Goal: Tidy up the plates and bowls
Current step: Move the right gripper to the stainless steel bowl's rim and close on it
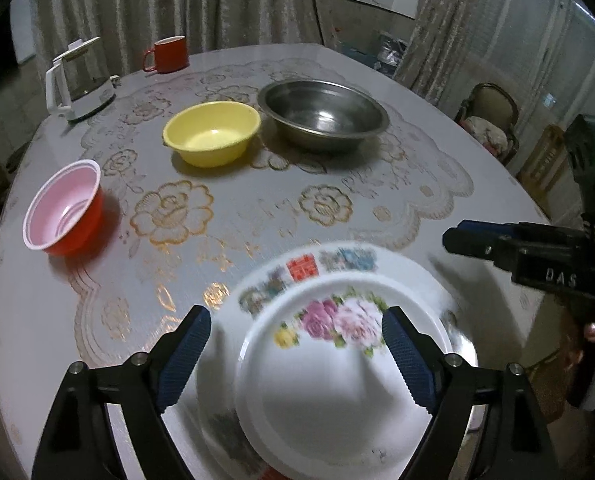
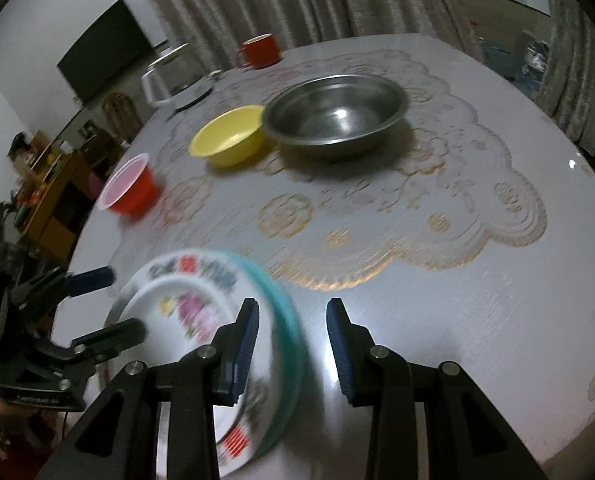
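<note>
A small white plate with pink flowers (image 1: 325, 392) lies on a larger patterned plate (image 1: 305, 268) at the table's near edge. My left gripper (image 1: 297, 356) is open, its jaws either side of the small plate, above it. In the right wrist view the plates (image 2: 185, 312) rest on a teal plate (image 2: 285, 344). My right gripper (image 2: 293, 344) is open beside the stack's right rim; it also shows in the left wrist view (image 1: 473, 240). A steel bowl (image 1: 323, 114), a yellow bowl (image 1: 213, 132) and a red bowl (image 1: 63, 210) stand farther back.
A white kettle (image 1: 77, 80) and a red mug (image 1: 169, 54) stand at the far side of the round table (image 1: 437, 92). A lace-patterned cloth (image 1: 225, 216) covers its middle. Chairs (image 1: 489, 120) and curtains surround the table.
</note>
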`<action>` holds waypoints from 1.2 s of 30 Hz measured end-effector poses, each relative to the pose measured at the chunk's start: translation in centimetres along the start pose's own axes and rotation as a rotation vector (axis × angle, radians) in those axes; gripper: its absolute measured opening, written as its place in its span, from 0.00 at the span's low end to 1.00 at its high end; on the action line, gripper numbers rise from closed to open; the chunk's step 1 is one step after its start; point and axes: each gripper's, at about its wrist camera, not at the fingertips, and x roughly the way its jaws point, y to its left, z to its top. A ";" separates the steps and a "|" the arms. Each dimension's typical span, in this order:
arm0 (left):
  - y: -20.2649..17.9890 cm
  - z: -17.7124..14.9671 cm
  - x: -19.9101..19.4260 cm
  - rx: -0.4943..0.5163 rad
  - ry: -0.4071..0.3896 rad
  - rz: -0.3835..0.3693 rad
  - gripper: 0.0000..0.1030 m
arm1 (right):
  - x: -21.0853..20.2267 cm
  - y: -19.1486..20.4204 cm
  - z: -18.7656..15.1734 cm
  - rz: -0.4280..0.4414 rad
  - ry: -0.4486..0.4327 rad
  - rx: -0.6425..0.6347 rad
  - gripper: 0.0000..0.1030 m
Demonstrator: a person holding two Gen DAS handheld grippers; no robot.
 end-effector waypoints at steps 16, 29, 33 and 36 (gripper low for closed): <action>2.8 4.9 2.1 -0.111 -0.005 0.002 0.89 | 3.2 -4.6 7.3 -0.047 -0.087 0.099 0.40; 3.4 6.1 3.9 -0.149 0.013 0.011 0.89 | 7.2 -8.4 12.7 -0.047 -0.139 0.279 0.43; 3.4 6.4 4.2 -0.148 0.018 0.010 0.89 | 9.2 -9.2 13.5 -0.021 -0.122 0.334 0.43; 3.3 6.8 4.6 -0.141 0.024 0.010 0.89 | 10.4 -9.4 13.5 -0.017 -0.106 0.342 0.38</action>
